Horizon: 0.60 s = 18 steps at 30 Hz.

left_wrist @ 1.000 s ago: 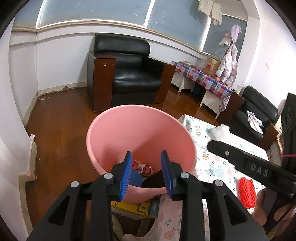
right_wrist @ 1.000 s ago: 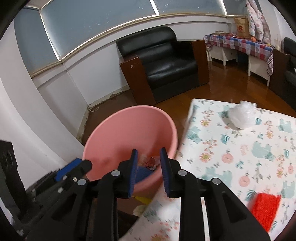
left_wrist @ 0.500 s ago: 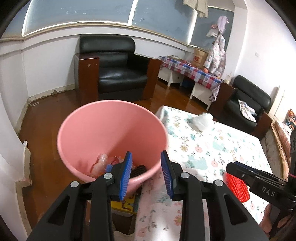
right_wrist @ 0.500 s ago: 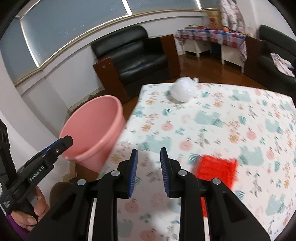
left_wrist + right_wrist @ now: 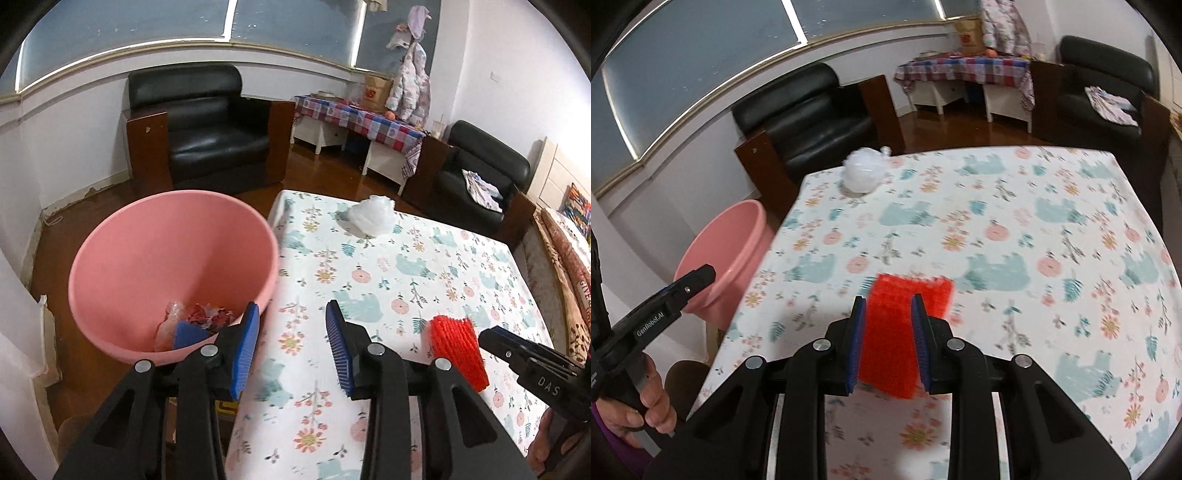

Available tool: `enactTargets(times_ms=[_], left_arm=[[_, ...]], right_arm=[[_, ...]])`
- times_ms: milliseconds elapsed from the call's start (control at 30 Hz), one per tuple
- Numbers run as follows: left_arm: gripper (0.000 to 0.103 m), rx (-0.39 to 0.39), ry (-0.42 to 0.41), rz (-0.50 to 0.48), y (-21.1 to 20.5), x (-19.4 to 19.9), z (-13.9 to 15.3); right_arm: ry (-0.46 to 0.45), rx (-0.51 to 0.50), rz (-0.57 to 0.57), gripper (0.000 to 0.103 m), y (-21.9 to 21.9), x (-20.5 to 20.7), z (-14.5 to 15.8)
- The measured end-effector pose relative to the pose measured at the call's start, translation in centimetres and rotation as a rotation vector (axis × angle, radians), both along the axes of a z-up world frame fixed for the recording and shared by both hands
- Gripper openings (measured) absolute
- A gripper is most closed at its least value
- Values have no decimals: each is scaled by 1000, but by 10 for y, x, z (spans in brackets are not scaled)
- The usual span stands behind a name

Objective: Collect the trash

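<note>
Pink bin sits at far left, off the table's left edge, already holding scraps: crumpled reddish bits, a blue piece, some clear wrap.

Your left gripper is over the table's near-left edge, just right of the bin. Its jaws have just been opening, they stand spread, and nothing is between them.

White plastic wad lies at the far-left part of the table, well apart from both tools. I'd expect it to be very light, soft and springy, maybe slick. Pinch deep through the bulk, not a loose flap, or it'll slip out.

Red mesh pad lies at the near middle of the table. Your right gripper hovers over it, jaws part-spread and framing it; I can't tell for sure, but the pads don't look to be pressing it yet. Looks like foam netting: light, squashy, grippy ribs, not fragile. Take it across the narrow width at the near end, and close well in, since it will compress before it holds.
</note>
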<state>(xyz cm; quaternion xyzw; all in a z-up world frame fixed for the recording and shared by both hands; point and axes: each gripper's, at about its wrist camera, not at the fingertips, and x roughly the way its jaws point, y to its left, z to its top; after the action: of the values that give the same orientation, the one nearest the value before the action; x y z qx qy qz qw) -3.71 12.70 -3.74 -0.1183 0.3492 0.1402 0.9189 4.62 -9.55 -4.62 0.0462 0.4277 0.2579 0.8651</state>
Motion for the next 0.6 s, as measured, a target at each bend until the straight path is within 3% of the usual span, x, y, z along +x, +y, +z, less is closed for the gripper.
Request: enactTargets(times_ms=[300,600], left_arm=[[39,15,19,-45,-19,16,-4],[40,47,26,-72,-27,28,-3]], right_arm=[[67,13,-47,26,-26,1,-21],[111,53,11,26,-15,2,-30]])
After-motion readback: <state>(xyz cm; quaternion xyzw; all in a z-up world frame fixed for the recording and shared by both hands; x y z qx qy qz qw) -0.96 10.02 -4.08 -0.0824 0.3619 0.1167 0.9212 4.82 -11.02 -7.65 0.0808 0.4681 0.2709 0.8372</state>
